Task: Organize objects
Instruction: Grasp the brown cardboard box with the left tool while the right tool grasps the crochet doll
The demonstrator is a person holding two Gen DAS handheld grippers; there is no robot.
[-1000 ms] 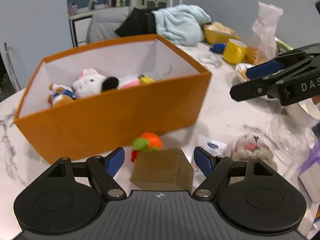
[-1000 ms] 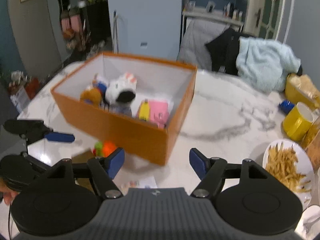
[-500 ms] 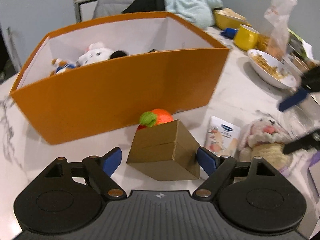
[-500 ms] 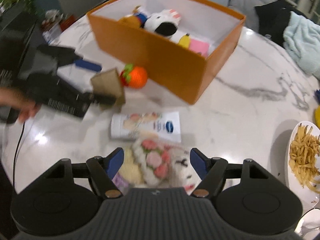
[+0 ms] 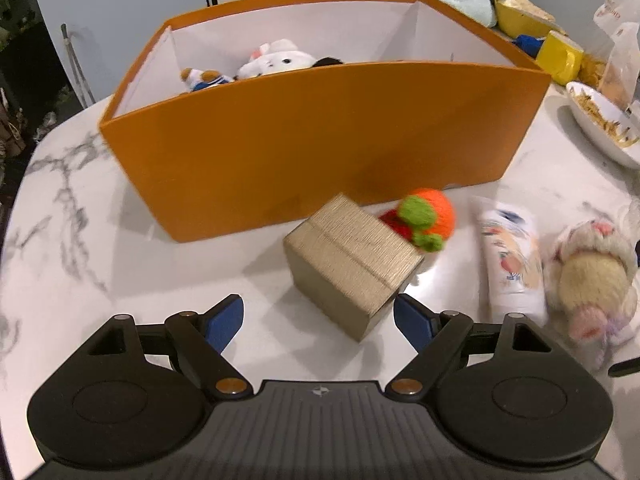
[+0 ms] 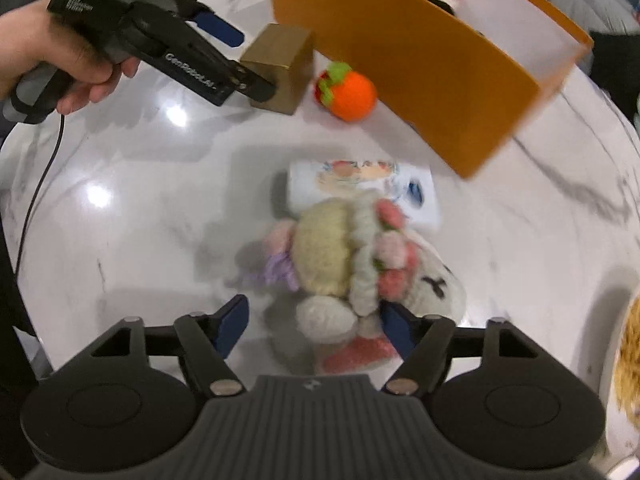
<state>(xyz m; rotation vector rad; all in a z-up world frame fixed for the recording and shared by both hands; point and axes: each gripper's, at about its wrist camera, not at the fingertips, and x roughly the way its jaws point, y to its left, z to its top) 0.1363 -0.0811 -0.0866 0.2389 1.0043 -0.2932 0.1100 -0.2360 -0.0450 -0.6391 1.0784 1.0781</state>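
Marble table [image 5: 72, 248] carrying an orange storage box [image 5: 320, 128], the landmark for all positions. Inside the box, at its left end, lie several plush toys [image 5: 276, 60]. Outside its near wall lie four items not yet stowed: a cream plush doll [image 6: 352, 256], farthest from the box; a white tube [image 6: 360, 184] between doll and box; a gold cardboard box [image 5: 352, 264] just before the near wall; and a small orange knitted fruit [image 5: 428, 216] against that wall, touching the gold box.

The left gripper [image 5: 318, 316] stands wide open, empty, with the gold box's near corner between its fingertips, pads clear of it. The right gripper [image 6: 312, 322] is opening, the doll's lower body between its jaws, apparently not yet pressed.

Judged best practice: square the left jaws to two flat opposite faces, not the corners; seat the right deeper around the doll's body before closing.
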